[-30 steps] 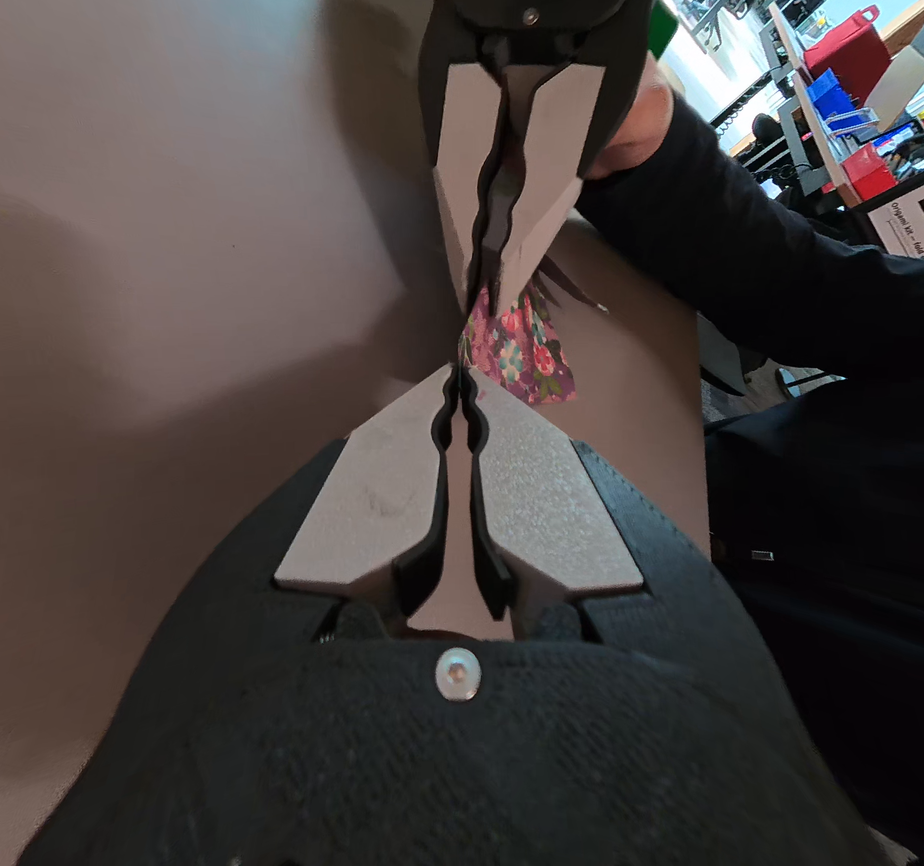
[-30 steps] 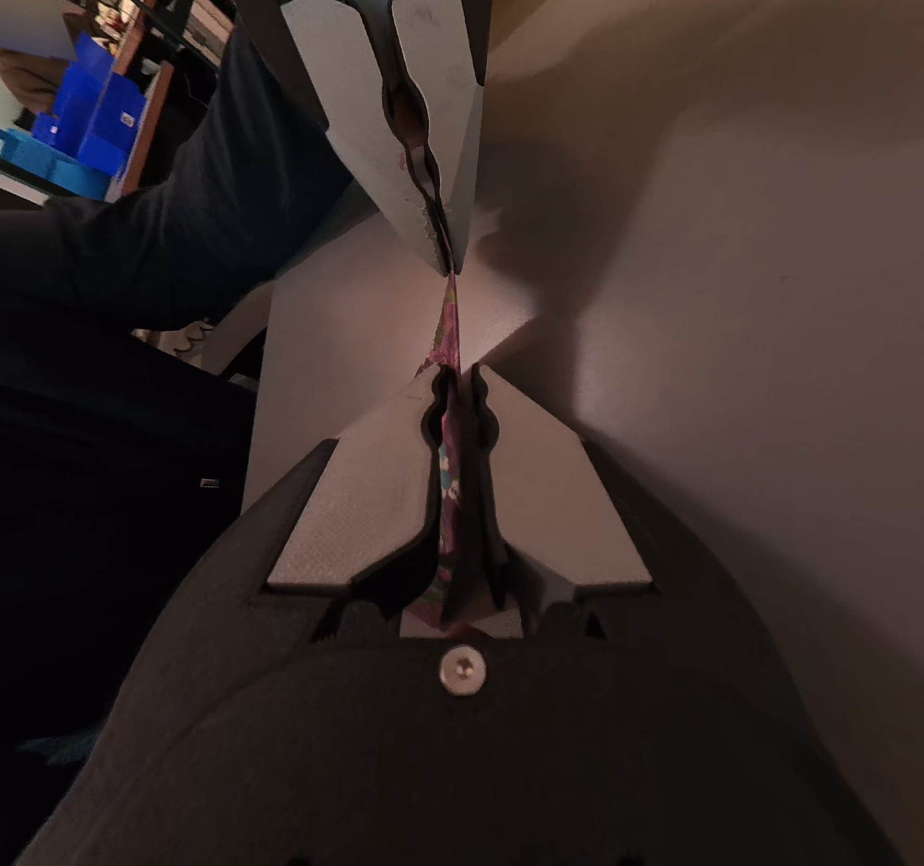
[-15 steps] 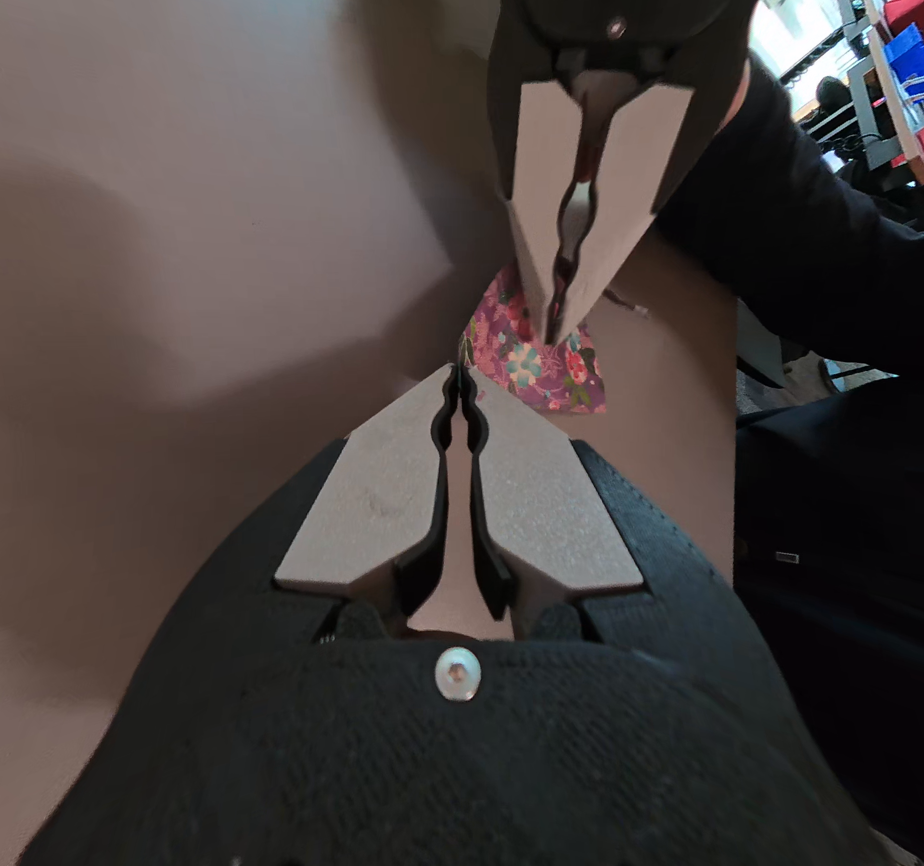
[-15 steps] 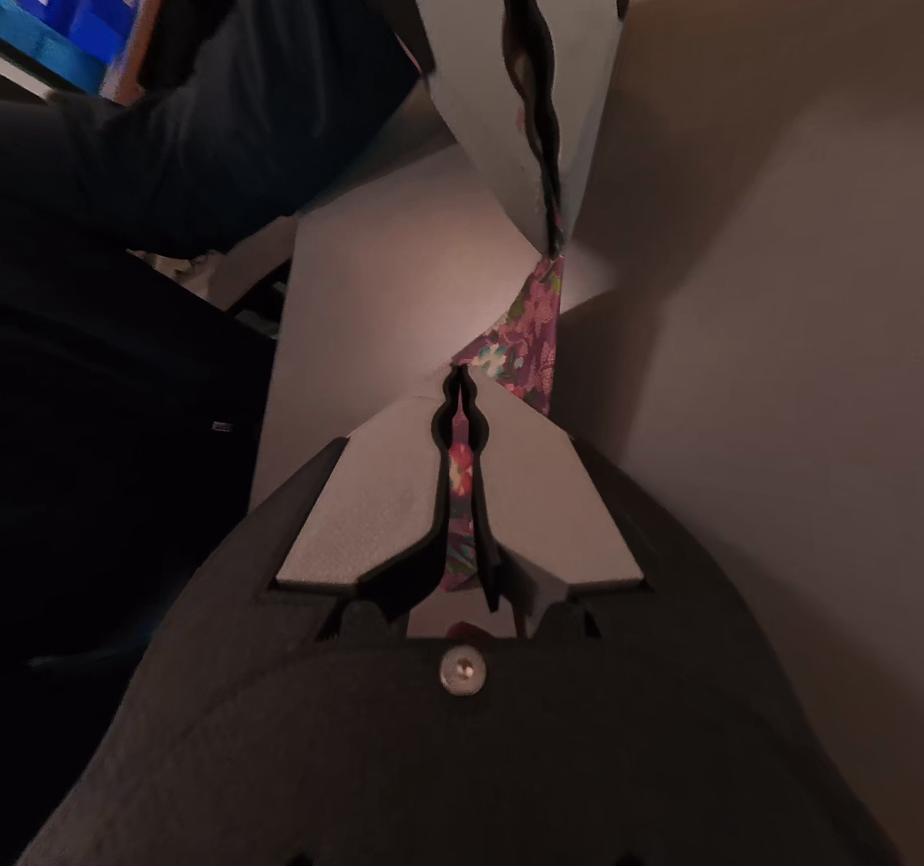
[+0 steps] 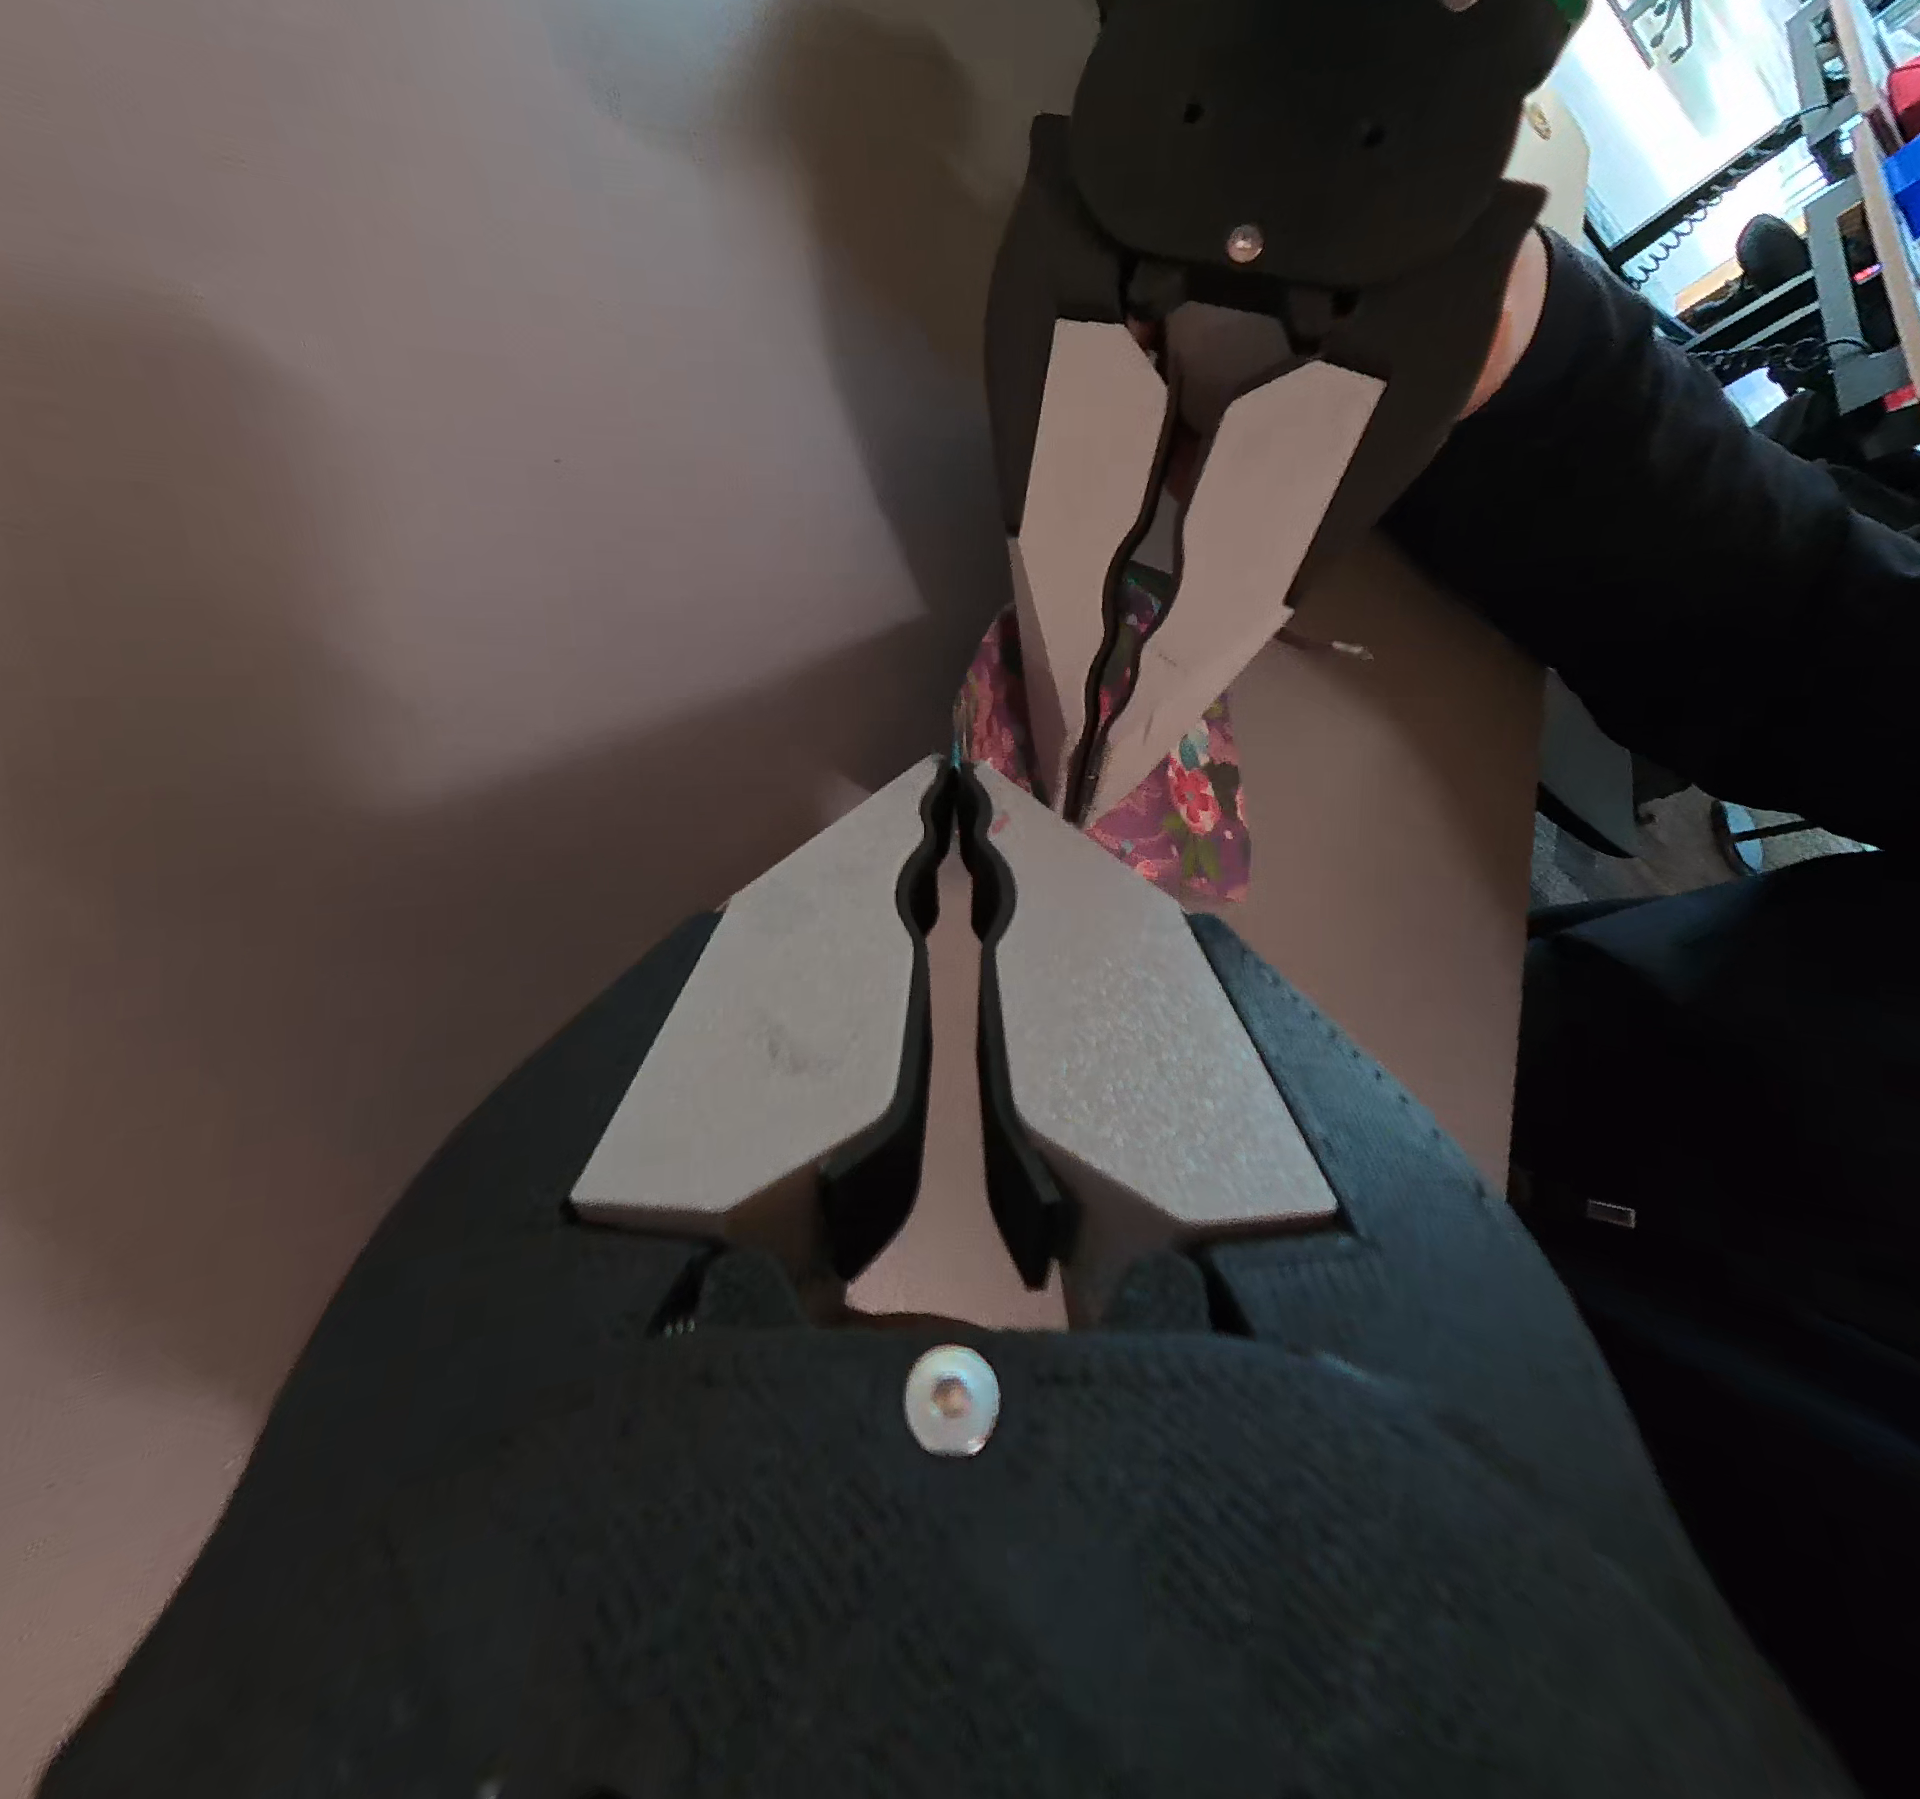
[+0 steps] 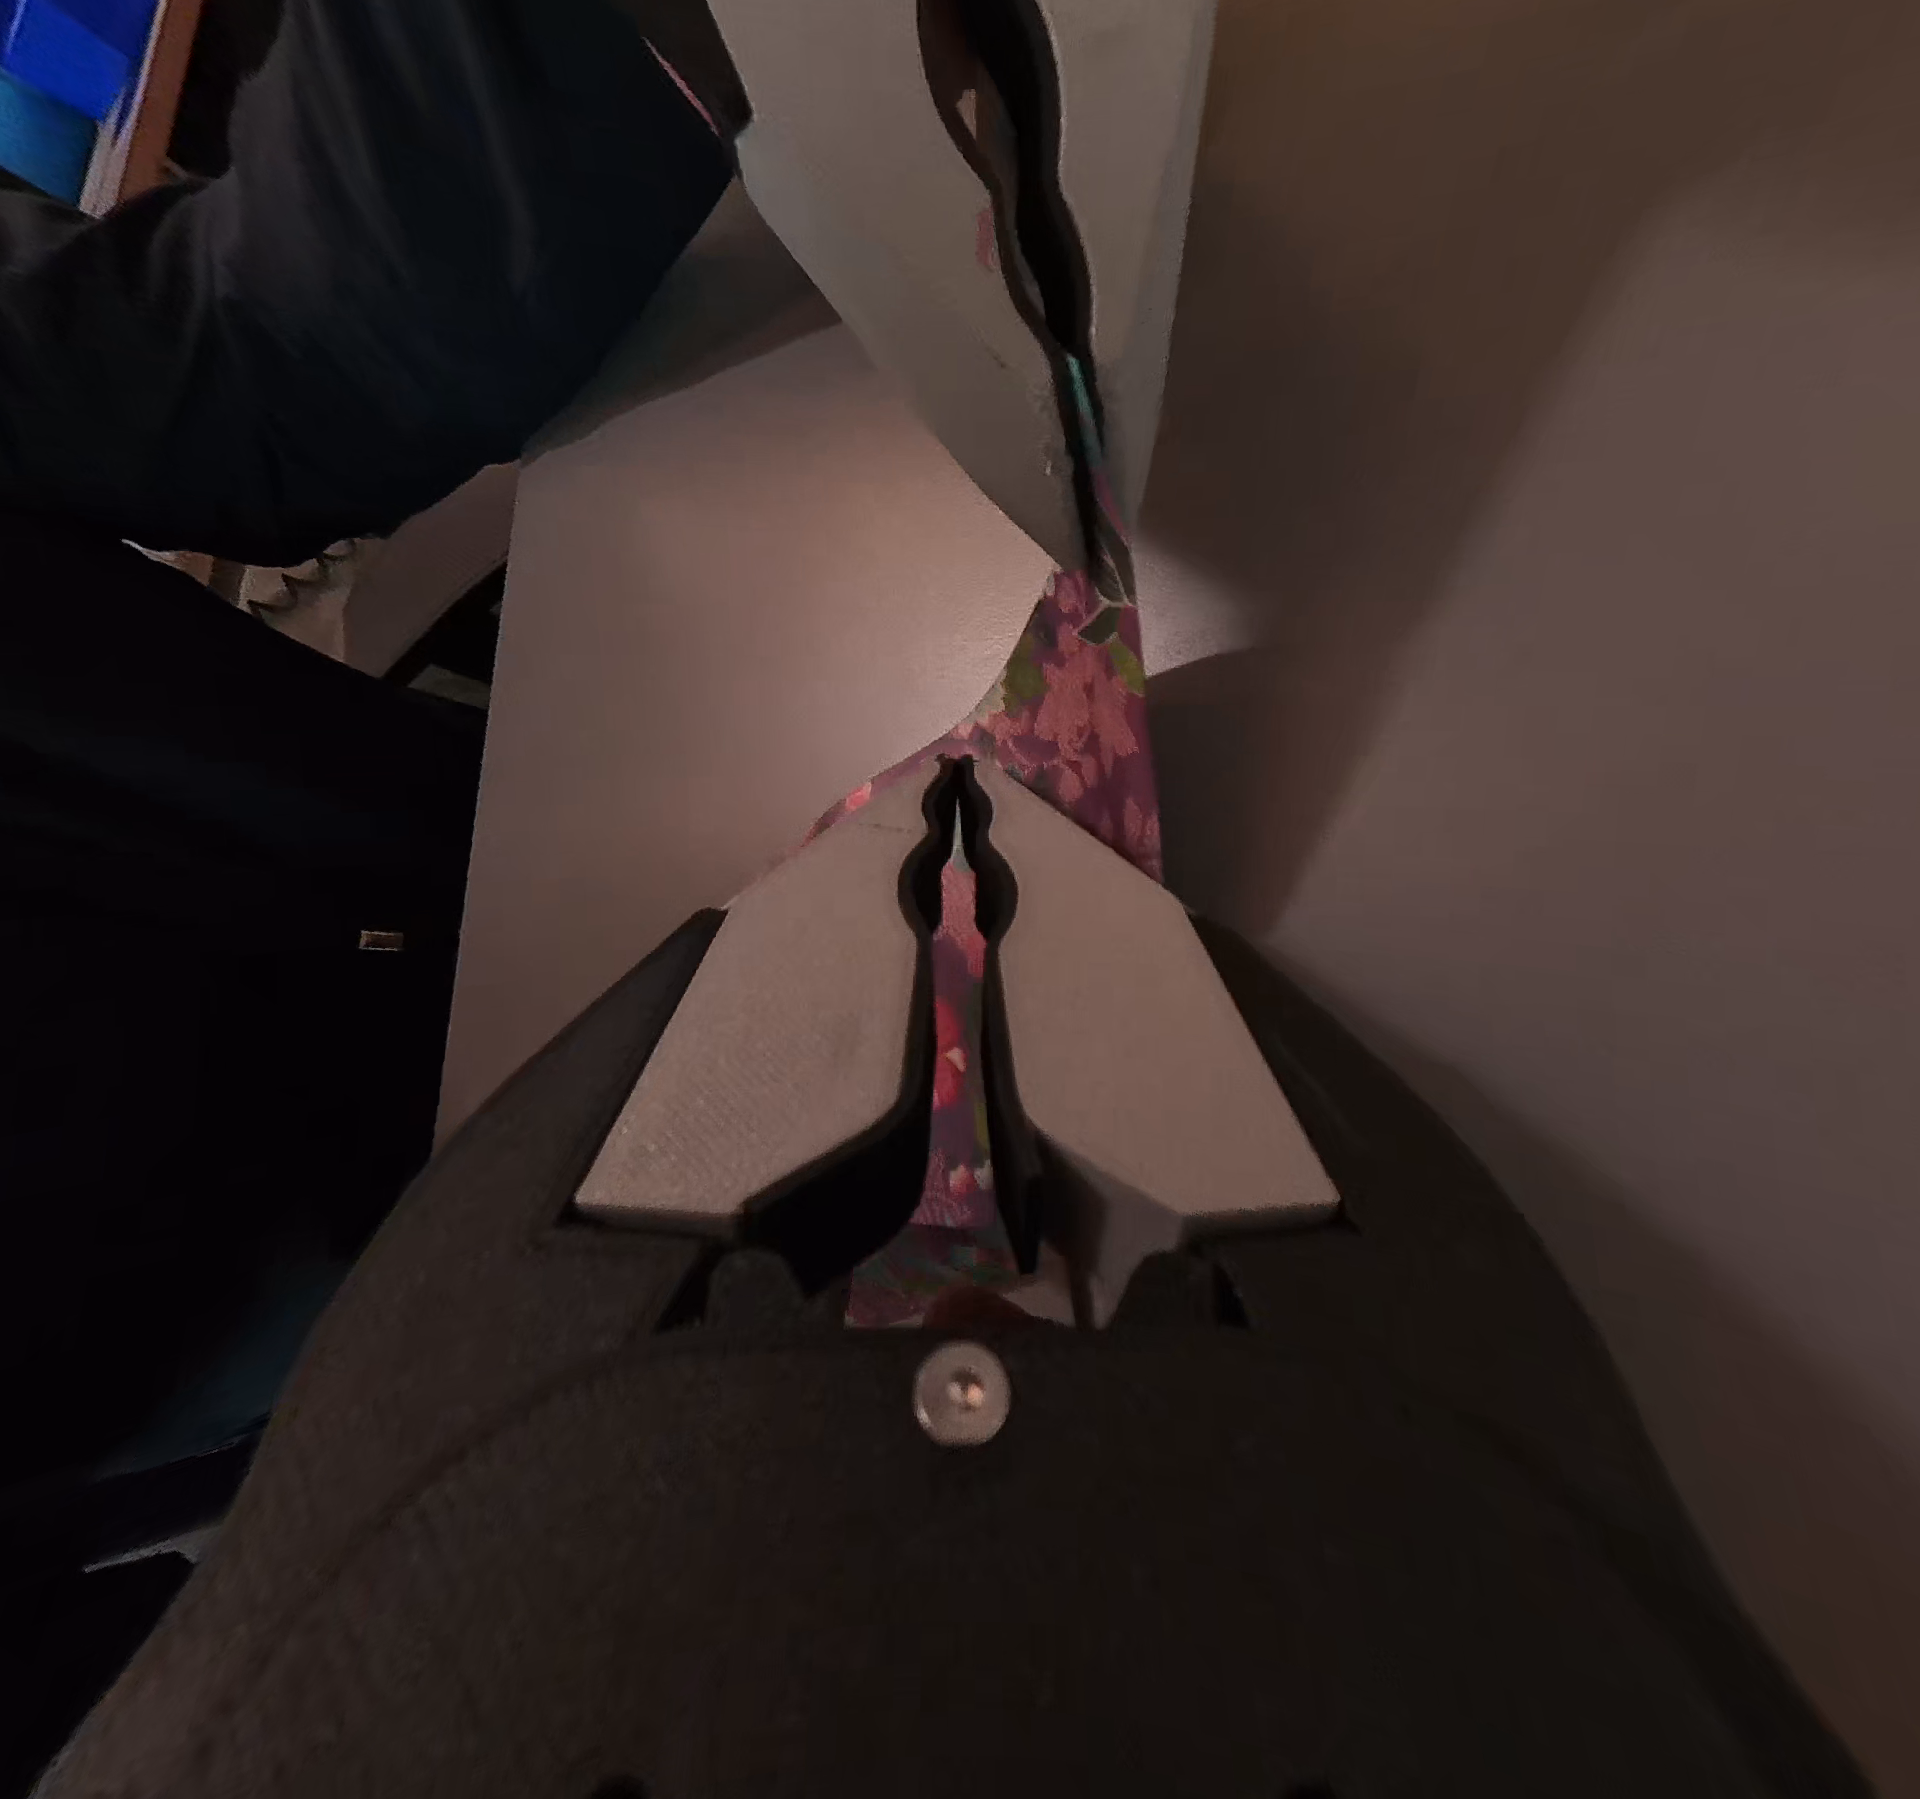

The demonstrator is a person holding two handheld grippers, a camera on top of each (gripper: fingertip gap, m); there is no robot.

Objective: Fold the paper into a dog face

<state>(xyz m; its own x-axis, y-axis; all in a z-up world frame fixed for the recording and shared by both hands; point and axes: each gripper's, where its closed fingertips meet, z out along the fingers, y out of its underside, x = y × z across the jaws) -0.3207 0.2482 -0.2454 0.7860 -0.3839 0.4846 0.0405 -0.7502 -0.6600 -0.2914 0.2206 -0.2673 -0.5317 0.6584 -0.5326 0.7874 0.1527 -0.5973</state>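
Paper, floral purple print, already folded down to a small multi-layer piece, sits between the 2 grippers over the near right part of the table, close to its edge; cannot tell whether it rests on the surface or is lifted just clear. Table: plain pale top, largest thing in view, shadows of both tools across it. Person's dark sleeve comes in from the right behind the right gripper. Right gripper: jaws pressed nearly together, print showing along the slot between them, so it has a flap or edge of the sheet pinched. Left gripper: jaws closed to a thin line at the tips; in the right wrist view a sliver of print shows at its tips, so it grips a corner. Left and right tips almost touching, paper stretched short between them. Handling, as a judgement: very light, thin, limp across a free span but stiffer where layers stack; creases hold once pressed; slick printed face could slide in smooth jaws; tears if the 2 grips pull apart. Best hold looks to be right at a corner or folded edge, shallow bite, with the other tool pinning the body near the intended crease.
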